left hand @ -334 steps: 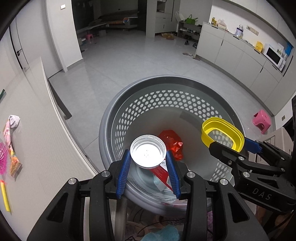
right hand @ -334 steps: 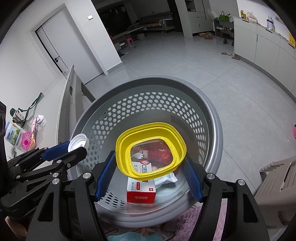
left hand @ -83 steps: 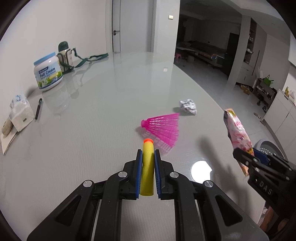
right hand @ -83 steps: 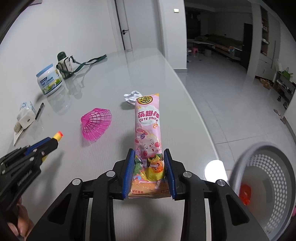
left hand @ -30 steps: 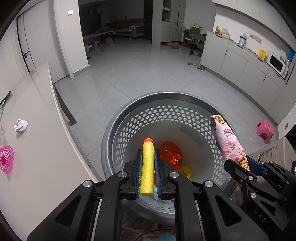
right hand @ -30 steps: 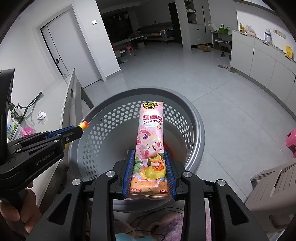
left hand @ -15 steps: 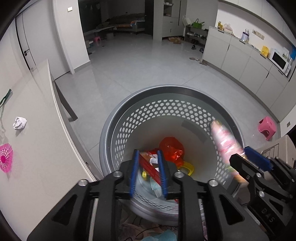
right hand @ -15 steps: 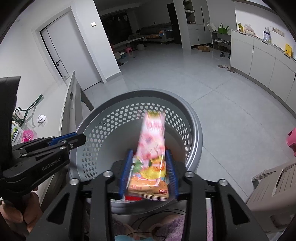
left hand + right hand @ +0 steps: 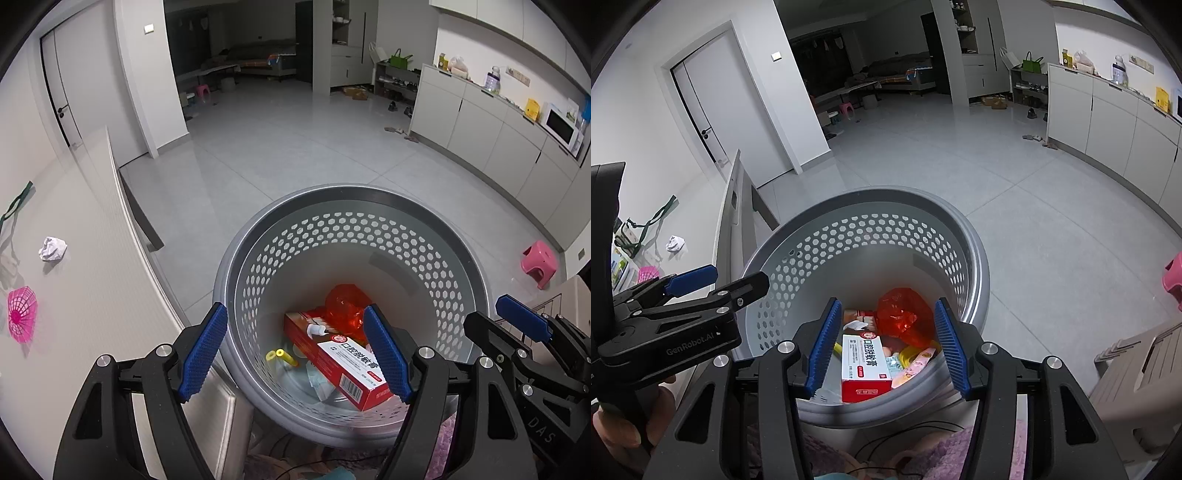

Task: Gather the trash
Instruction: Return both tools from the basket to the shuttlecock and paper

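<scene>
A grey perforated trash basket [image 9: 354, 229] [image 9: 886, 206] stands on the floor below both grippers. In it lie a red and white box [image 9: 343, 362] [image 9: 864, 363], a red crumpled wrapper [image 9: 345, 304] [image 9: 905, 317], the yellow foam dart [image 9: 281, 356] and the pink snack packet [image 9: 916, 363]. My left gripper [image 9: 295, 354] is open and empty over the basket's near rim. My right gripper [image 9: 888, 349] is open and empty over the basket too. On the white table [image 9: 92, 295] remain a crumpled white paper [image 9: 53, 249] [image 9: 675, 243] and a pink shuttlecock [image 9: 21, 314] [image 9: 648, 274].
The table edge runs along the left of the basket. A pink stool [image 9: 539, 262] stands on the tiled floor to the right. White kitchen cabinets [image 9: 491, 136] line the far right wall. A grey step stool [image 9: 1137, 365] is at the near right.
Both grippers have opened over the basket. The yellow foam dart dropped from the left gripper and the pink snack packet dropped from the right gripper into the basket.
</scene>
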The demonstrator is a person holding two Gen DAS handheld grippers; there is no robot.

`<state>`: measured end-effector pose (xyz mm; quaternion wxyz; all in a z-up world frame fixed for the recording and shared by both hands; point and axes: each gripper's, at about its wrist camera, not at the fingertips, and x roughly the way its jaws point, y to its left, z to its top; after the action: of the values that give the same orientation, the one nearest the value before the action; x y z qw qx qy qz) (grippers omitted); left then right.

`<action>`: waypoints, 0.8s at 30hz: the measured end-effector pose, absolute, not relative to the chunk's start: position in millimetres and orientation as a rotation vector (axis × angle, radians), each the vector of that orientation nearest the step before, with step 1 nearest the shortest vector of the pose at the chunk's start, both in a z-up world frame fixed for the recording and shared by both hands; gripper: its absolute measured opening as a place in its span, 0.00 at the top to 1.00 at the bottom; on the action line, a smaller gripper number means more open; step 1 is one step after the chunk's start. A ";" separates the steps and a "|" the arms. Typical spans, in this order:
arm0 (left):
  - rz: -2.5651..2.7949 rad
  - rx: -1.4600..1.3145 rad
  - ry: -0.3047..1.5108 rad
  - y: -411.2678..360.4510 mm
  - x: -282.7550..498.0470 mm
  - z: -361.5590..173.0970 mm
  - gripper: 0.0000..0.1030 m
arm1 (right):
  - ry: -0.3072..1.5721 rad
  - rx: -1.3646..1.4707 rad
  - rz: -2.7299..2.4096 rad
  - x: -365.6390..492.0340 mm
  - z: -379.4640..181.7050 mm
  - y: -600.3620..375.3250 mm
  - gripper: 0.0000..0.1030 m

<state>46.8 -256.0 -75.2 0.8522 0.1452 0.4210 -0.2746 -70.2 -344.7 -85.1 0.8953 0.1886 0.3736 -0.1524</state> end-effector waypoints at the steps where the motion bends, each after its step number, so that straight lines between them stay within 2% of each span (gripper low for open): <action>1: -0.578 0.305 0.885 -256.0 46.1 -74.5 0.26 | 0.773 0.392 -0.316 -70.0 -84.8 -344.7 0.50; 24: -0.529 0.226 0.813 -208.1 46.6 -44.7 0.17 | 0.729 0.372 -0.278 -73.1 -62.0 -320.7 0.42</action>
<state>46.6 -208.1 -44.7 0.8786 0.1084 0.3899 -0.2535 -73.1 -320.7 -62.0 0.9080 0.1805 0.3532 -0.1347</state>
